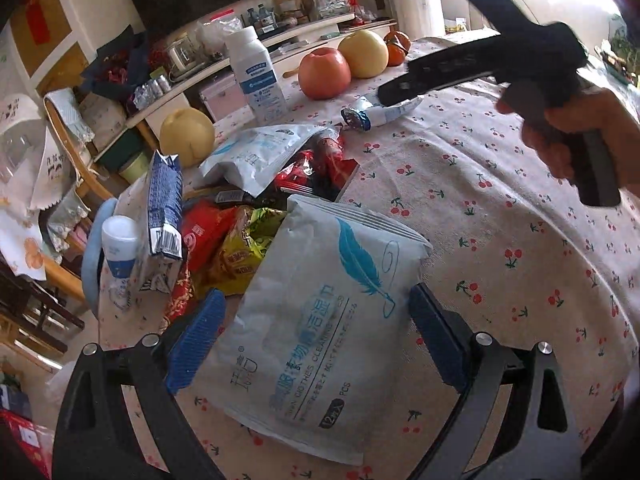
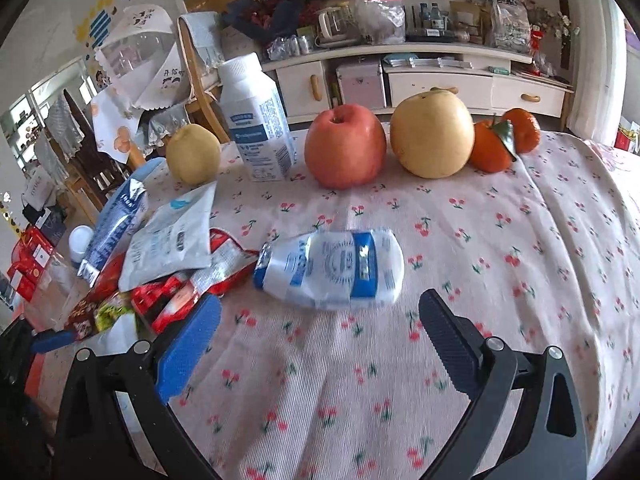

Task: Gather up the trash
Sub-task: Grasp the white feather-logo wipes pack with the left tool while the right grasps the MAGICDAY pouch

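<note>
We hold the left gripper (image 1: 316, 344) low over the table (image 1: 500, 208), jaws spread either side of the wipes pack (image 1: 320, 320), which lies flat beside the wrapper pile (image 1: 240, 240). Right gripper (image 2: 320, 344) is level, jaws spread and empty, aimed at the crushed bottle (image 2: 332, 268) lying just ahead. A hand (image 1: 580, 136) grips its handle.

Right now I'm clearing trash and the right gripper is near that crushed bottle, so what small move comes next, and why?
Probably ease the right gripper forward until its open fingers straddle the crushed bottle, then close. The bottle lies on its side just ahead of the fingertips, apart from the wrapper pile, with bare tablecloth around it, so nothing else should get caught.
</note>
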The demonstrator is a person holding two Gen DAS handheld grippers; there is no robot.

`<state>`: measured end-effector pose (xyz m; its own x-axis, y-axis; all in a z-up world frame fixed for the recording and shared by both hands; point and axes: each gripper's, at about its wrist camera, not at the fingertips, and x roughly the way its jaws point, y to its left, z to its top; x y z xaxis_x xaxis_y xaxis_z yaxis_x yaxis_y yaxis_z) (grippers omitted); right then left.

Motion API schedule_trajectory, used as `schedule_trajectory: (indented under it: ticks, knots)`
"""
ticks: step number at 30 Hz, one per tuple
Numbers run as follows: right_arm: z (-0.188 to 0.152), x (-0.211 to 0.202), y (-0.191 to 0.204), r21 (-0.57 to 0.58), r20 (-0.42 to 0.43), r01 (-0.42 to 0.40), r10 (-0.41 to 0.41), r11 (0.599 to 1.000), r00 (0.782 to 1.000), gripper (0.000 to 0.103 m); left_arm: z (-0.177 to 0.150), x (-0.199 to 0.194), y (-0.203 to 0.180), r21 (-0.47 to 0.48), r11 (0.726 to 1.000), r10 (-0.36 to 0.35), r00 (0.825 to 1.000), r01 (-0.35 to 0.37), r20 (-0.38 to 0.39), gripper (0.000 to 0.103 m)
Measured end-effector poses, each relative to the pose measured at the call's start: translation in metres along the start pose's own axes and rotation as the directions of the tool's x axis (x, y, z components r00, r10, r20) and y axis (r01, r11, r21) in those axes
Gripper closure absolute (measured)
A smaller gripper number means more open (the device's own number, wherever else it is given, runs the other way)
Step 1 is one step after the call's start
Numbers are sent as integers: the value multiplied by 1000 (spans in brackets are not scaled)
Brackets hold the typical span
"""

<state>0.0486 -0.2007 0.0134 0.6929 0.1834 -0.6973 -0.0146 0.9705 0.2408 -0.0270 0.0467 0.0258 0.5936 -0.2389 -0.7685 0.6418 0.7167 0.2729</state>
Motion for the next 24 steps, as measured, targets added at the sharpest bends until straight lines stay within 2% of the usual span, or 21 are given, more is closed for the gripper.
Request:
schedule_trajectory:
  ticks: [3,8,11,18,24]
  knots:
    - [4,10,2,-15,-19,0,-1,1000,1000,5,-1,1,4,-6,1000,-2,1000,2,-7,7]
    - [9,31,6,-44,-59,22,-24,999,998,5,-1,6,14,-64,997,-51,999,50,-17,5]
    - [11,37,8,-48,-71,12,-16,999,997,5,-1,13,22,-130,986,-108,994,102,-37,4]
    - [16,47,23,-107,-89,1,-10,994,996,5,0,18,22,-190,972,-149,988,138,-46,4]
    - [12,53,40,-217,-116,42,-68,975,991,5,-1,21,11,-218,953,-230,970,209,-77,4]
